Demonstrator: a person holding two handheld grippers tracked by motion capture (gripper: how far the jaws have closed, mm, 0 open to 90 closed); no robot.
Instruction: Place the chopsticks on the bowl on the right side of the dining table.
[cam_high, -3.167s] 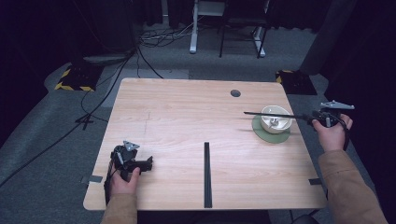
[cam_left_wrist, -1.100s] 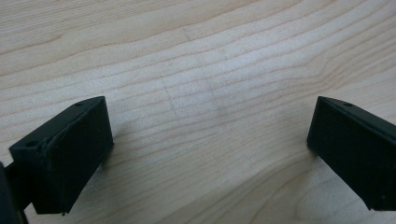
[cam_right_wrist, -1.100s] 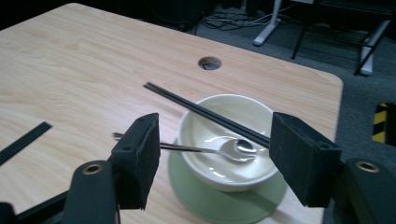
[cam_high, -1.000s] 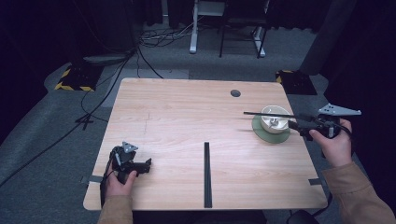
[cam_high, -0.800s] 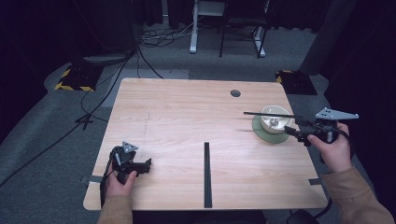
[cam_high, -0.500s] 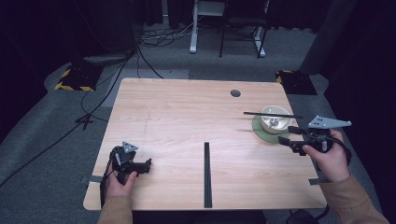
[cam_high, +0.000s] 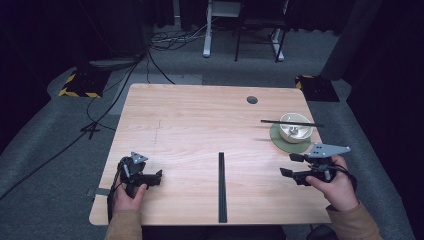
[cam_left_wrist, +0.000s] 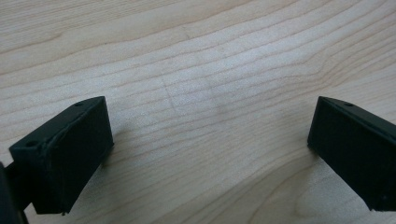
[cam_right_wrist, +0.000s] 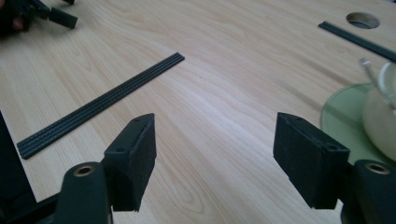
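Bowl (cam_high: 295, 129) on its green plate (cam_high: 280, 141) sits at one o'clock of the right gripper (cam_high: 292, 165) (jaws just opening, empty); left gripper (cam_high: 159, 178) released, farther.

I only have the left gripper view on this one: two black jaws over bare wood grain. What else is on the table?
Observer: A white bowl sits on a round green plate at the right side.
Operator: Anything nearer the middle?
Observer: A long flat black strip lies there, running toward the front edge.
Operator: And the right gripper?
Observer: The right gripper is just in front of the plate; its jaws have just been opening, with nothing between them.
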